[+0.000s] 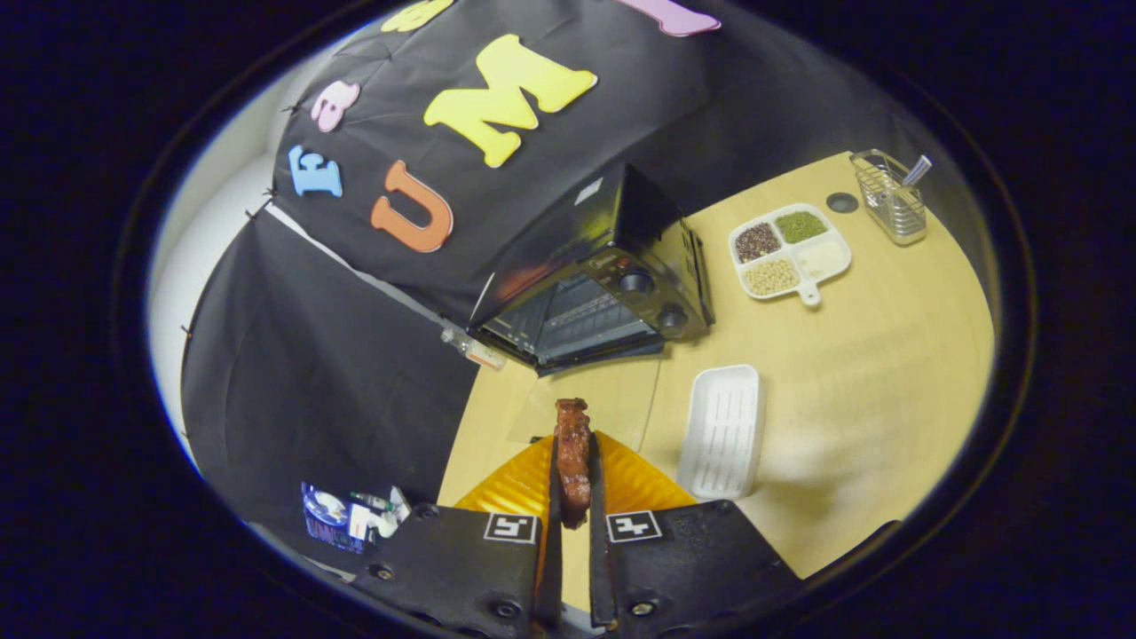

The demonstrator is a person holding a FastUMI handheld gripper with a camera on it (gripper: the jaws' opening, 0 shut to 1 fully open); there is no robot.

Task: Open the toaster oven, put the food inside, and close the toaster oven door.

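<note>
The claw [573,461] is clamped on a reddish-brown glazed piece of meat [573,448], both fingers pressing its sides so that it stands upright between them, its top poking out past the fingertips. It is held above the pale wooden worktop [870,382]. Just ahead of the fingers lies the clear glass door [590,404] of the black toaster oven [612,266], folded down flat onto the worktop, so the oven stands open; its wire rack [577,315] shows inside, and two round dark knobs [652,297] sit on the panel beside the opening. Just beside the door, and near the fingers, lies an empty white ribbed rectangular plastic tray [723,426]. Beyond the tray, well apart from the claw, a white four-compartment dish [790,253] holds dark, green, pale and beige grains or beans. Farther still stands a silver wire basket [890,195] with a utensil handle sticking out.
</note>
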